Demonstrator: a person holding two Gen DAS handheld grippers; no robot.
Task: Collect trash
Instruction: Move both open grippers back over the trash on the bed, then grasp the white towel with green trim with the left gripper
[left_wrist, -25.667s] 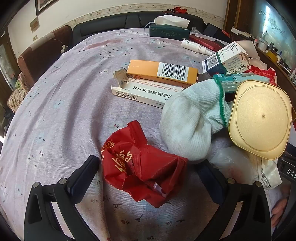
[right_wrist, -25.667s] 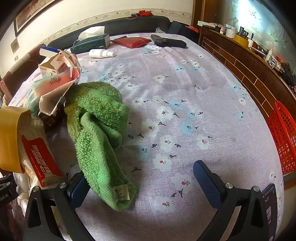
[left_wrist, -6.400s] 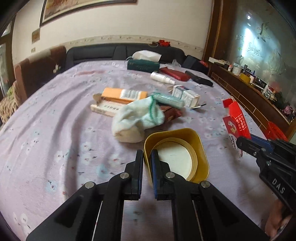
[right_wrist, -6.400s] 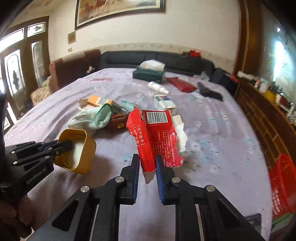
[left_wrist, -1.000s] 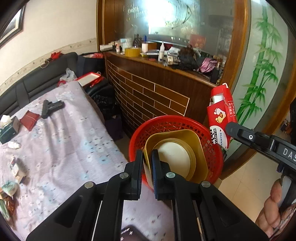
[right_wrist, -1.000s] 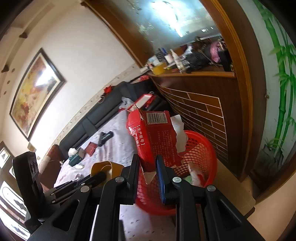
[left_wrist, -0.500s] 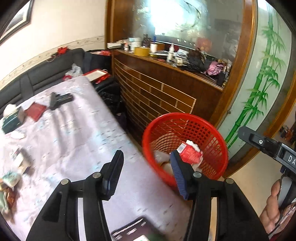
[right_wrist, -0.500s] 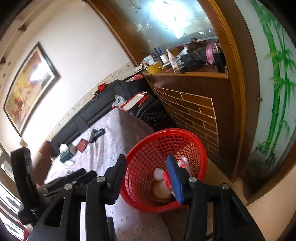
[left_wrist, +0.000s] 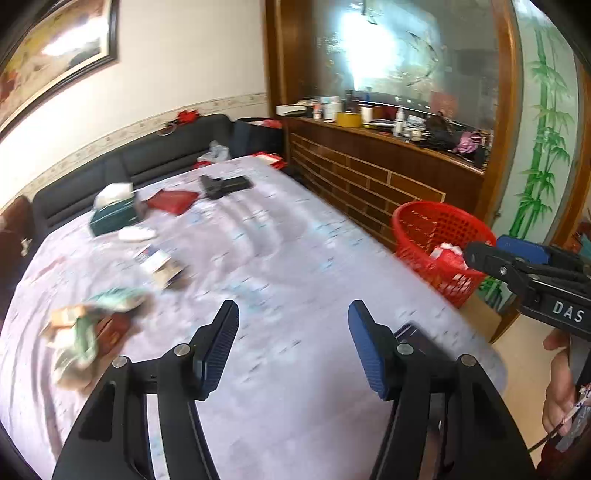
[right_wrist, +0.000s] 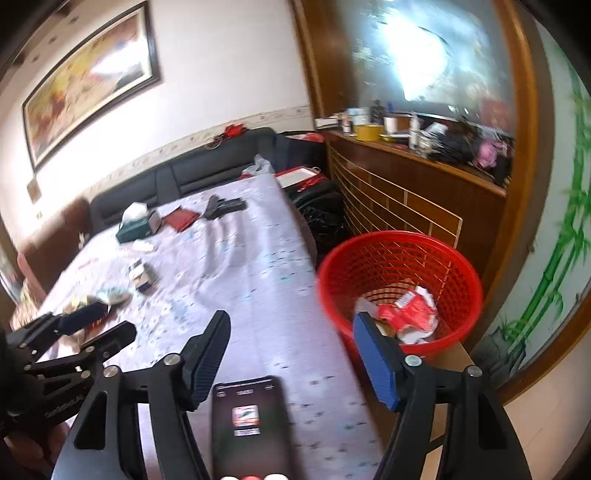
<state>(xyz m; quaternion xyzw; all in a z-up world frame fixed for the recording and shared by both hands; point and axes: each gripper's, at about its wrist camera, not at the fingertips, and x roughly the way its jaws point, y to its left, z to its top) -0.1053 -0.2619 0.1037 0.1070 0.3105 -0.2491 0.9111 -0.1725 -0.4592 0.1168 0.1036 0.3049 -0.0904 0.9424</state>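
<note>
Red mesh basket (right_wrist: 400, 280) at the right of the right wrist view, and it has takings: a crumpled red carton (right_wrist: 408, 312) and pale scraps lie at its bottom. So part of the job looks done. Both tools are empty now. The left tool (left_wrist: 293, 341) has its jaws opening with nothing between them, only the lilac flowered cloth of the desk (left_wrist: 277, 258) beneath. The right tool (right_wrist: 291, 354) is opening too, nothing between its pads; a dark phone (right_wrist: 249, 424) lies on the desk just under it, lower centre of frame.

Plenty left, by my reckoning. In the left wrist view a blurred heap (left_wrist: 92, 325) sits at the left edge: an orange box, something green and white, possibly a sock, though the smear makes that hard to call. A small carton (left_wrist: 160, 264) lies further up the cloth. A green tissue box (left_wrist: 112, 218), a red wallet (left_wrist: 171, 201) and a black object sit near the sofa, and those may not be trash at all.
</note>
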